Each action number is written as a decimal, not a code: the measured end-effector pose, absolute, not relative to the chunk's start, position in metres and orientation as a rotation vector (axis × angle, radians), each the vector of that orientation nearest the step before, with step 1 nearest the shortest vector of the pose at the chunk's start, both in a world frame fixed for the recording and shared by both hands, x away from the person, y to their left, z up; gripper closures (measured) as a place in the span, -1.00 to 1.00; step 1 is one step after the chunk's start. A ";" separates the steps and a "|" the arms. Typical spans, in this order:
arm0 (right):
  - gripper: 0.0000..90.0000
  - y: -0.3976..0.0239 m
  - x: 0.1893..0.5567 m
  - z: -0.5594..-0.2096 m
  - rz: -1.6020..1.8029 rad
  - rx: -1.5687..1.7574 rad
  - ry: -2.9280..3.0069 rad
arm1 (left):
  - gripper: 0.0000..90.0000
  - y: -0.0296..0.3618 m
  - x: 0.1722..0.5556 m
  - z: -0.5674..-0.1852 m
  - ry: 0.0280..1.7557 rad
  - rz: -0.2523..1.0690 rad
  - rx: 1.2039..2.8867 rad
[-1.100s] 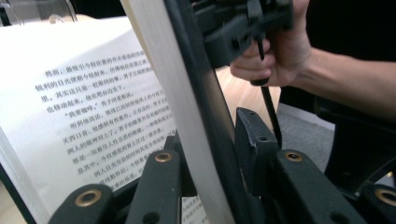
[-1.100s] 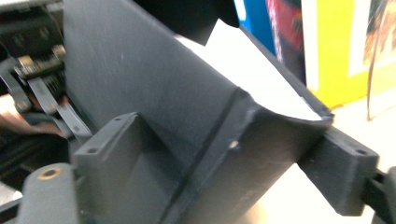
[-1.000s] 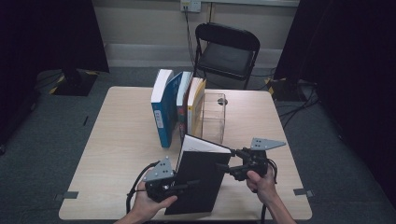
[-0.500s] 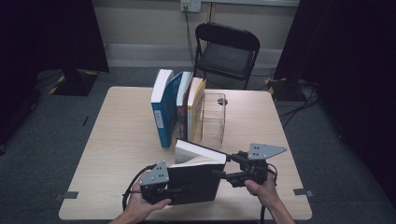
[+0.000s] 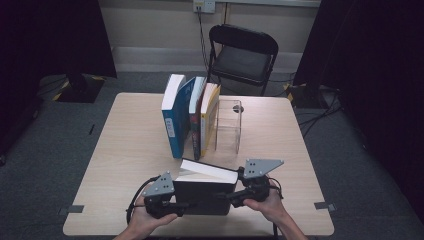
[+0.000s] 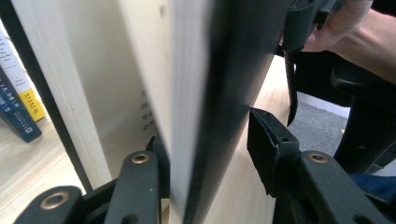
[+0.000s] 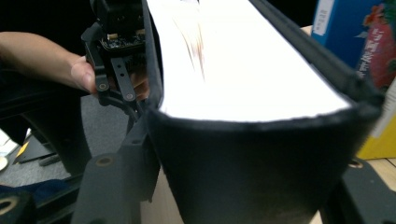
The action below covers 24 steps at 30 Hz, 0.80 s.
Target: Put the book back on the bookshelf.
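A thick black-covered book point(image 5: 205, 192) stands on its edge near the table's front, white page block facing up. My left gripper point(image 5: 182, 204) is at its left end. In the left gripper view the book point(image 6: 205, 93) runs between the jaws of the left gripper point(image 6: 210, 140). Those jaws have just been opening, and a gap shows between the right pad point(image 6: 268, 140) and the cover. My right gripper point(image 5: 227, 196) is at the book's right end. Its jaws have just been closing. In the right gripper view the right gripper point(image 7: 250, 154) clamps the spine point(image 7: 252, 168).
Behind the black book a row of upright books point(image 5: 190, 117) leans against a clear acrylic stand point(image 5: 229, 125) at the middle of the wooden table point(image 5: 125, 150). A black folding chair point(image 5: 242, 55) stands beyond the far edge. Cables trail on the floor.
The black book has swung from a slanted lean, cover facing me, to standing on its edge. The right gripper moved in along it and the left jaws widened.
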State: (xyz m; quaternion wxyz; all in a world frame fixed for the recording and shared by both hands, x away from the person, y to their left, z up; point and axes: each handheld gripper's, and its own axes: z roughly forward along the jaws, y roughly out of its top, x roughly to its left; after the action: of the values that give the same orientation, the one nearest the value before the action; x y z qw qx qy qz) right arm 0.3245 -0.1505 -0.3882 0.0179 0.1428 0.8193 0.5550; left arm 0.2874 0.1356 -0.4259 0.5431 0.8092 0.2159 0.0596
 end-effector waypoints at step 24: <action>-0.11 -0.130 0.316 -0.411 1.701 0.568 2.430 | 0.01 0.154 0.301 -0.437 0.685 0.183 1.898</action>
State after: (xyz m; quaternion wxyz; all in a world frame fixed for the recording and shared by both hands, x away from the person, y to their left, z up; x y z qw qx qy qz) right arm 0.3157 -0.1304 -0.4109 0.0609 0.1879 0.8032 0.5621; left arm 0.3005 0.1540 -0.4367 0.5291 0.7948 0.2870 0.0767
